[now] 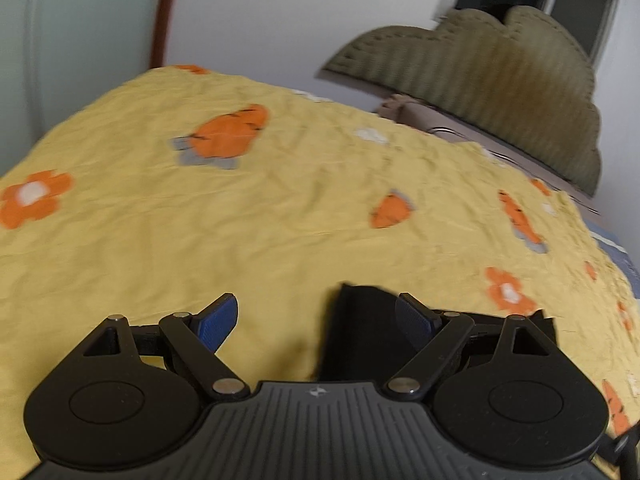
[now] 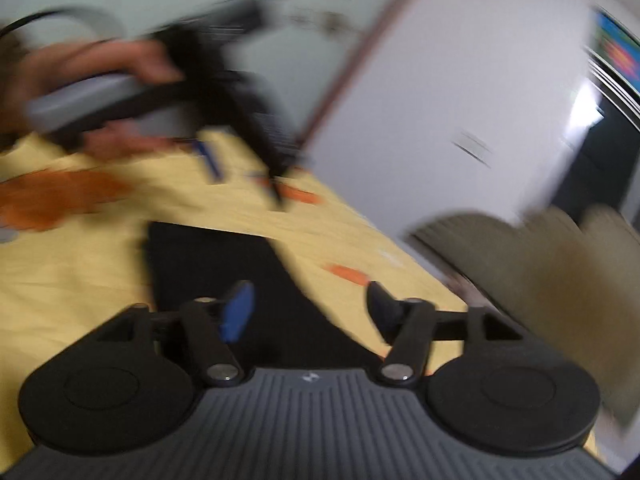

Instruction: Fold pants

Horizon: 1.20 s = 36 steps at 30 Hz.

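Note:
The black pants (image 2: 224, 264) lie flat on the yellow bedspread (image 2: 80, 264), under and ahead of my right gripper (image 2: 310, 312), which is open and empty above them. In the left wrist view a corner of the pants (image 1: 360, 332) shows behind the right finger of my left gripper (image 1: 316, 322), which is open and empty. The left gripper also shows in the right wrist view (image 2: 240, 176), held by a hand (image 2: 100, 68), blurred, above the bed beyond the pants.
The bedspread (image 1: 280, 208) has orange carrot and flower prints. An olive padded headboard (image 1: 500, 92) stands at the bed's far right, against a white wall (image 1: 280, 20). A dark window (image 1: 580, 12) is behind it.

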Motion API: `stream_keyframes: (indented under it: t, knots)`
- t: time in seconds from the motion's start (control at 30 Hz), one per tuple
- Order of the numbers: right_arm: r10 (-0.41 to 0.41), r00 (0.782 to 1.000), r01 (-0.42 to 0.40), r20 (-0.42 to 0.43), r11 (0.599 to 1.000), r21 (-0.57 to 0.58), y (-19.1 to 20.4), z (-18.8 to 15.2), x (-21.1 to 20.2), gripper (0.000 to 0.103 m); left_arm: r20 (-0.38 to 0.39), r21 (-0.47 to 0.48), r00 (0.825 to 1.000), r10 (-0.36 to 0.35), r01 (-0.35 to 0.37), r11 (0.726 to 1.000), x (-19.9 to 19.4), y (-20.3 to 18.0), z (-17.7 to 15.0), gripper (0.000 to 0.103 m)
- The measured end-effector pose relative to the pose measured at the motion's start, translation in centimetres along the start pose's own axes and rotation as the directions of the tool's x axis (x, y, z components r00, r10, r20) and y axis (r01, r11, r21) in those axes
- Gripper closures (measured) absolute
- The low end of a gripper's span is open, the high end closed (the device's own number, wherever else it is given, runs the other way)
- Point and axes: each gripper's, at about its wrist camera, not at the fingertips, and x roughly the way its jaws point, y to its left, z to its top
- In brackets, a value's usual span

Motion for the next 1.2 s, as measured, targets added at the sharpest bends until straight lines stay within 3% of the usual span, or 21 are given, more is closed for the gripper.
stream_keyframes:
  t: [0.1, 0.2, 0.33, 0.53, 0.9, 0.97, 1.0, 1.03, 1.1, 1.2]
  knots:
    - [0.041, 0.999, -0.042, -0.011, 0.991, -0.126, 4.4, 1.6, 1.1, 0.042, 0.005, -0.012, 1.0, 0.0, 0.0, 1.0, -1.2, 1.4, -0.6, 0.017]
    - [0.051, 0.997, -0.058, -0.054, 0.987, -0.152, 6.6, 2.4, 2.3, 0.044, 0.004, -0.015, 1.0, 0.005, -0.005, 1.0, -2.0, 2.3, -1.2, 0.017]
    - [-0.009, 0.994, -0.017, -0.112, 0.975, -0.221, 8.5, 2.4, 3.3, 0.044, -0.01, -0.023, 1.0, -0.01, 0.01, 1.0, -2.3, 3.0, -1.8, 0.017]
    - [-0.054, 0.978, 0.014, -0.2, 0.98, -0.197, 8.8, 1.7, 5.5, 0.044, -0.012, -0.044, 0.999, -0.041, 0.04, 0.998, -2.8, 3.8, -2.3, 0.017]
    - [-0.17, 0.963, 0.101, -0.211, 0.948, -0.303, 10.6, 2.2, 9.2, 0.039, -0.047, -0.097, 0.995, -0.092, 0.088, 0.991, -3.2, 5.2, -2.9, 0.017]
    - [-0.18, 0.963, 0.102, -0.2, 0.933, -0.346, 11.0, 2.0, 9.6, 0.053, -0.055, -0.115, 0.991, -0.119, 0.113, 0.987, -3.2, 5.6, -2.9, 0.017]
    - [-0.165, 0.964, 0.085, -0.208, 0.935, -0.345, 11.1, 1.9, 9.8, 0.079, -0.06, -0.129, 0.989, -0.138, 0.129, 0.983, -3.2, 5.8, -3.0, 0.017]
    - [-0.156, 0.964, 0.078, -0.216, 0.941, -0.331, 11.0, 1.9, 9.8, 0.087, -0.07, -0.148, 0.984, -0.165, 0.153, 0.977, -3.2, 6.1, -3.0, 0.017]
    - [-0.137, 0.966, 0.073, -0.22, 0.959, -0.275, 10.5, 1.7, 9.7, 0.089, -0.104, -0.207, 0.966, -0.236, 0.211, 0.955, -2.7, 6.7, -3.1, 0.017]
    - [-0.033, 0.974, 0.034, -0.226, 0.999, -0.002, 7.0, 2.5, 9.5, 0.089, -0.136, -0.324, 0.913, -0.384, 0.325, 0.888, -1.5, 7.4, -3.7, 0.017]
